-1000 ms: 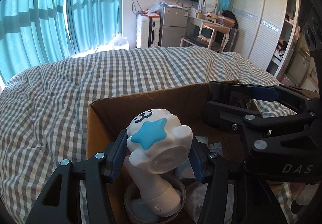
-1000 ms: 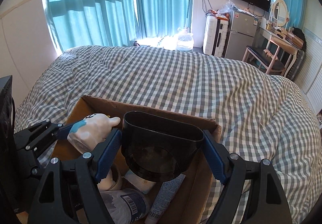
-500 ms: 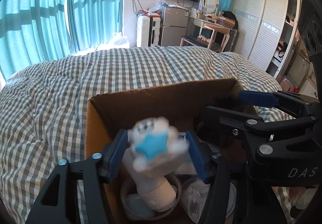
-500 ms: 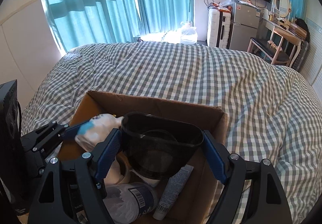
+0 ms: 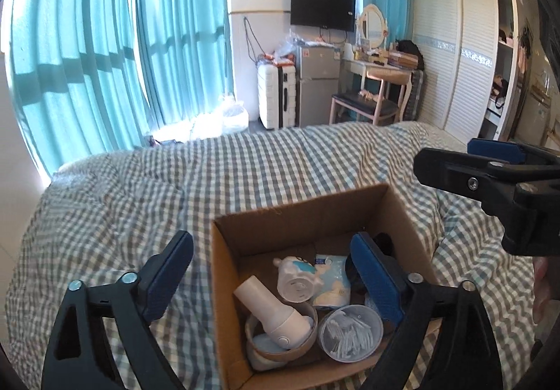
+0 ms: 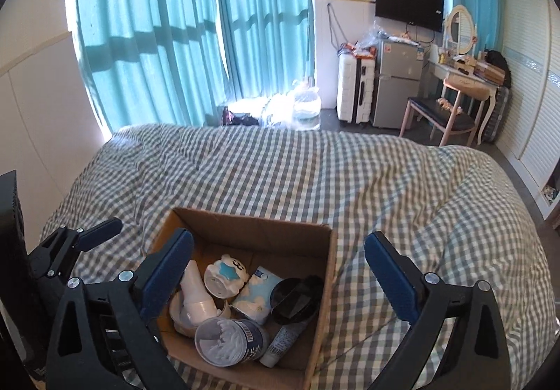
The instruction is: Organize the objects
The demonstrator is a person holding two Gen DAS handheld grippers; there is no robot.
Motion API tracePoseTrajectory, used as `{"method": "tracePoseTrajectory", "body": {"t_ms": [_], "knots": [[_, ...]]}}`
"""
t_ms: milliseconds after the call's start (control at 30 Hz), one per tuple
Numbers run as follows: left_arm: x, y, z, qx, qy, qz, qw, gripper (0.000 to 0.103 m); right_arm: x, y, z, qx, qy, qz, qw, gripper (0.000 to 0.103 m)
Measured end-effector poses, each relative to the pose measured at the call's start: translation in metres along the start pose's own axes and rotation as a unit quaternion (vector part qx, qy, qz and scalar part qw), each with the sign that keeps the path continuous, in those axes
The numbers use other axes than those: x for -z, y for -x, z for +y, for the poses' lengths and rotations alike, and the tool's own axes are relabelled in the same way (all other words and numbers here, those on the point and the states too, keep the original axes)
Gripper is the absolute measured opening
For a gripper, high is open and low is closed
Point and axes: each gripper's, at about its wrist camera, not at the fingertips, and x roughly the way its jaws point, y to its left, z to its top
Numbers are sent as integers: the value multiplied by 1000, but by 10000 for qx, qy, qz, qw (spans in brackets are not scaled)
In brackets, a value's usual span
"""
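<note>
- Left gripper [image 5: 271, 271]: a sec ago it pinched the white bear-shaped toy w/ blue star [image 5: 297, 279]; now its jaws are opening wide, nothing between the pads, and it sits higher above the brown cardboard box [image 5: 308, 215].
- Bear toy now lies on its side inside the box, next to the white cylindrical handheld device [image 5: 276, 314] that rests in a tan round bowl [image 5: 280, 341].
- Right gripper [image 6: 278, 267]: was clamped on the black plastic cup [image 6: 297, 299]; jaws now opening, empty, lifted clear of the box.
- Black cup is in the box near its right wall, tipped over, beside the blue-and-white tissue pack [image 6: 257, 293].
- Also in box: clear round tub of cotton swabs [image 6: 227, 341] and a small white tube [image 6: 283, 342], front side.
- Meaning: both drops look done; box sits on the grey-white checked bed cover [image 6: 315, 180], and no loose items show on the bed, so task prob. near its end or next pickup is out of view.
</note>
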Motion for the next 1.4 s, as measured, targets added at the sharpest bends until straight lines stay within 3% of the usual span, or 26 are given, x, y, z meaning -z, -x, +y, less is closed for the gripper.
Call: {"method": "tracePoseTrajectory", "body": {"t_ms": [533,700,800,1133,1400], "knots": [[-37,153,8,-404,243,-986,9940,103,-11,172,8,198,171,-1227,9921,101],[-37,203,9,-610,459,-1367,9877,103,-3,216,13,154,99,-1477,9889,101],[-31,229,13,-548,726,-1573,9834,103,7,233,14,101,-68,-1558,9877,101],[10,265,-2,-618,815,-1750,9792,103,62,256,22,284,302,-1850,9819,101],[44,257,-4,-675,929,-1577,9808,103,110,236,13,542,414,-1923,9790,101]]}}
